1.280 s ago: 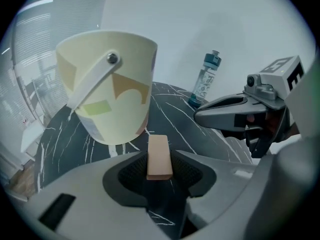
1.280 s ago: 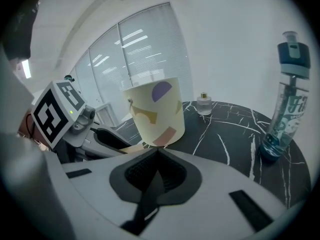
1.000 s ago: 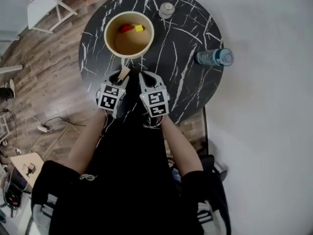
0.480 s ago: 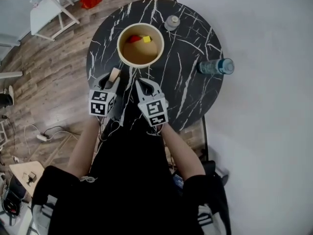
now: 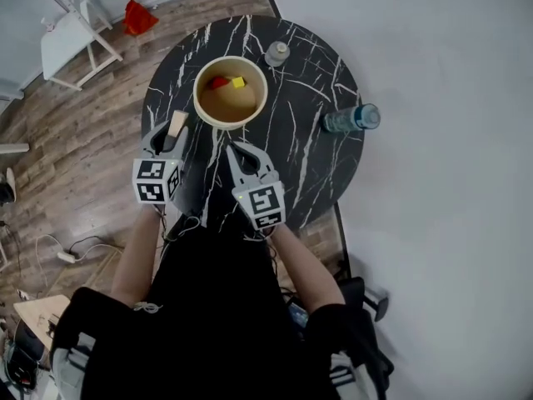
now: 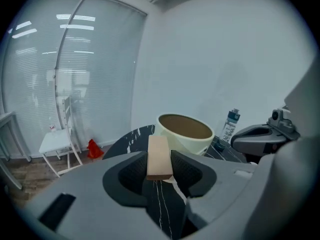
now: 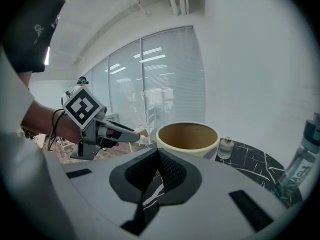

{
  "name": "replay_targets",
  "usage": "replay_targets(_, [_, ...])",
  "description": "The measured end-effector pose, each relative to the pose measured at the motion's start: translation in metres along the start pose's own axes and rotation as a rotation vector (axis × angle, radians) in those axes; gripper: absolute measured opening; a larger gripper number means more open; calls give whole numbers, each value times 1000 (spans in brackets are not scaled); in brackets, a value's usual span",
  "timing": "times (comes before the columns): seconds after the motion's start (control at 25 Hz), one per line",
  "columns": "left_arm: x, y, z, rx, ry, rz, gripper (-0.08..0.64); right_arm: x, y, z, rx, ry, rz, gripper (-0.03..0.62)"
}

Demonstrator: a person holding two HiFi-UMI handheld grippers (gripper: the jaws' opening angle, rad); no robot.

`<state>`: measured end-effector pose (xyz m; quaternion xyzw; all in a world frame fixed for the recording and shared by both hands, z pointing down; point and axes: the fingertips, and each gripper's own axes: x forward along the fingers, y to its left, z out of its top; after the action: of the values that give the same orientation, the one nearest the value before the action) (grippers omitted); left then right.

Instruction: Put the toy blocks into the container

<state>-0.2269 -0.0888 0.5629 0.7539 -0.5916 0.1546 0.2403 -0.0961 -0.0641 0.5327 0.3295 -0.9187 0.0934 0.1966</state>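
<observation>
Tan block (image 6: pixel 159 151) pinched shallow in left gripper (image 6: pixel 159 160), container (image 6: pixel 192 144) just ahead; risks slipping out short of rim. Right gripper (image 7: pixel 157 155) pressed together, empty.

Water bottle (image 5: pixel 350 119), small jar (image 5: pixel 276 53)

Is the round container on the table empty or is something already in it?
Not empty: in the head view the container holds a red block and a yellow block, lying side by side on its bottom.
</observation>
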Motion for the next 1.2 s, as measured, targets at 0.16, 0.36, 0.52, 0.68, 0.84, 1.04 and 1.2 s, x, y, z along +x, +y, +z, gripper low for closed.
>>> replay_targets(0.16, [-3,-1,28,27,-47,-16,146,-1,-10,18,-13,-28,-36,-3])
replay_targets(0.36, [-3,-11,56,87,-86,-48,146,-1,-23,37,-10,-58,-98,-3])
replay_targets(0.52, [5,-29,73,154,-98,-106,146,-3,-33,50,10,-83,-141,-3])
replay_targets(0.68, [19,-49,77,202,-87,-163,146,-6,-42,53,25,-99,-191,-3])
replay_targets(0.84, [30,-66,77,253,-69,-207,146,-13,-51,52,51,-104,-239,-3])
replay_targets(1.04, [41,-81,73,294,-40,-255,146,-21,-64,44,96,-104,-300,-3])
replay_targets(1.2, [45,-90,68,329,-16,-294,146,-27,-66,40,109,-106,-337,-3])
